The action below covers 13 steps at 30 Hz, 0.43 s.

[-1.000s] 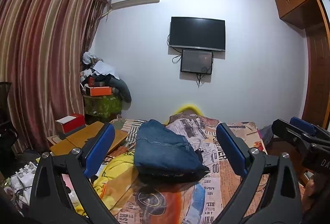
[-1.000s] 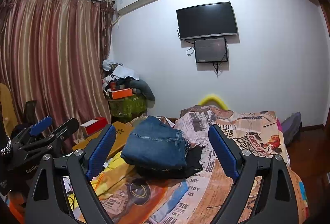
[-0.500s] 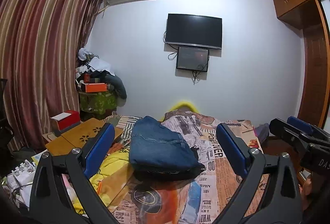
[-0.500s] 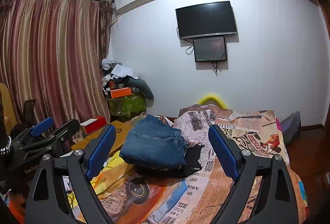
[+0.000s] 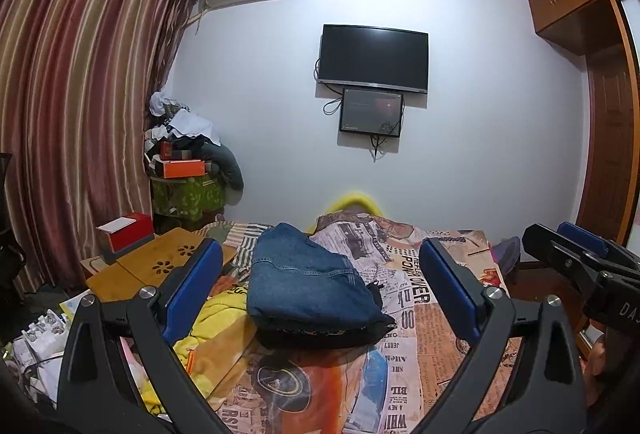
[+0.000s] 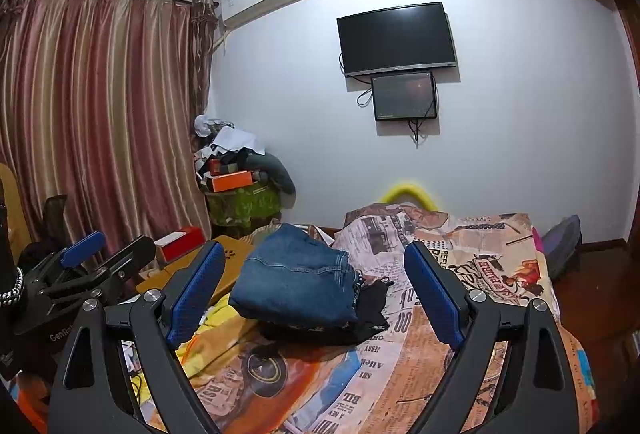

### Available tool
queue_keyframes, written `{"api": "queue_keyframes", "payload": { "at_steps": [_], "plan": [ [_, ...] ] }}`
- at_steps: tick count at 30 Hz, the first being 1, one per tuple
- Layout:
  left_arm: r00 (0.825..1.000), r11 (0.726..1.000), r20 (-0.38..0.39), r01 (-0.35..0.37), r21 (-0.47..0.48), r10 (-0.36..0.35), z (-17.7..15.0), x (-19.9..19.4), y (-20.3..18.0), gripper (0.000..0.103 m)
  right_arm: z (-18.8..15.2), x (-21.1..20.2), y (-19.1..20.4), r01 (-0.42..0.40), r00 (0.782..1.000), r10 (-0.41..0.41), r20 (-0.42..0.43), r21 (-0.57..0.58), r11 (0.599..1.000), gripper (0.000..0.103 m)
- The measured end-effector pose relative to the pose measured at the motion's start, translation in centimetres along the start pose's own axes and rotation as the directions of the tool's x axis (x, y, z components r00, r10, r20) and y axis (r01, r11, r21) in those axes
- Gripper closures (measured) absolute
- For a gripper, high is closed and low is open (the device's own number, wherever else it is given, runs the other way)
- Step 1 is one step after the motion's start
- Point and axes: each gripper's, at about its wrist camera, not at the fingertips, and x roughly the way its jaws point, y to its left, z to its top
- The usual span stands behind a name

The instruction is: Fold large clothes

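Note:
Folded blue jeans (image 5: 304, 286) lie on top of a folded black garment (image 5: 328, 334) in the middle of the bed; they also show in the right wrist view (image 6: 298, 284) with the black garment (image 6: 360, 318) under them. My left gripper (image 5: 320, 290) is open and empty, held above the bed in front of the pile. My right gripper (image 6: 312, 290) is open and empty too, beside it. Each gripper shows at the edge of the other's view.
The bed has a newspaper-print cover (image 5: 404, 374). Yellow clothes (image 5: 212, 322) lie at its left edge, next to a wooden lap table (image 5: 160, 266) with a red box (image 5: 128, 236). A cluttered pile (image 5: 188, 162) stands in the corner. A wardrobe (image 5: 608, 138) is at the right.
Both views have tilted up a little and drawn slightly back; the pile of clothes has not moved. Both grippers stay open.

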Motion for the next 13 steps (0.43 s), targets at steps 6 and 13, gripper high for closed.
{"api": "queue_keyframes", "payload": {
  "at_steps": [6,13],
  "plan": [
    [1.000,1.000,-0.001,0.003,-0.006,-0.003,0.23,0.24,0.21,0.004,-0.03,0.01,-0.02,-0.001,1.000,0.001,-0.002,0.001,1.000,0.014],
    [1.000,1.000,-0.004,0.009,-0.003,-0.009,0.29,0.30,0.21,0.004,0.01,0.05,-0.08,0.000,1.000,0.000,-0.001,0.003,1.000,0.014]
  ]
}}
